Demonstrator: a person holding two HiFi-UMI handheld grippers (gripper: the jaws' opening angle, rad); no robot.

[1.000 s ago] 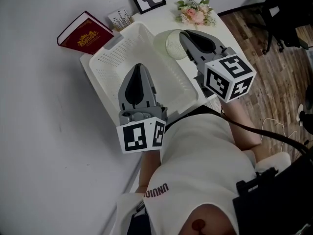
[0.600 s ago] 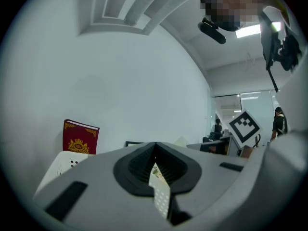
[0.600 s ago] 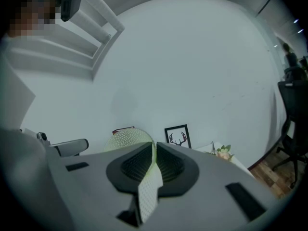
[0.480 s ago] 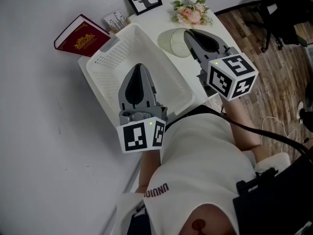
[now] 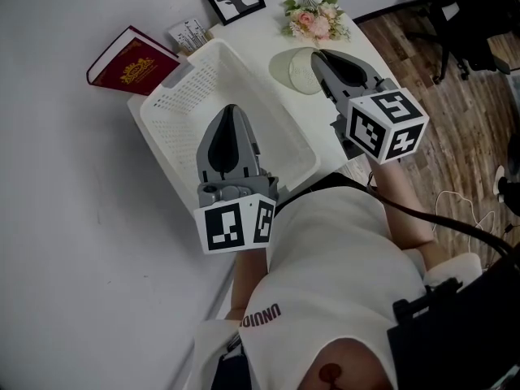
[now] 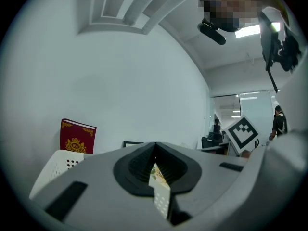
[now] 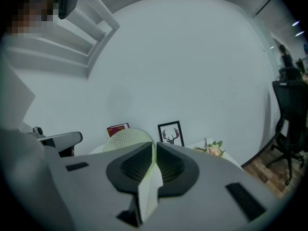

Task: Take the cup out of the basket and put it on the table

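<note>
Has shifted the cup point(image 5: 294, 70) away from the basket point(image 5: 191, 108) edge and out over the bare counter point(image 5: 268, 31), nearer the flowers point(image 5: 313, 21), within the last second. Still clenches its rim in the right claw point(image 5: 318, 55), tilted on its side and seemingly not yet resting on the counter. Leaves, probably, only the lowering and letting go. Keeps the left claw point(image 5: 231, 110) closed and empty above the basket.
</note>
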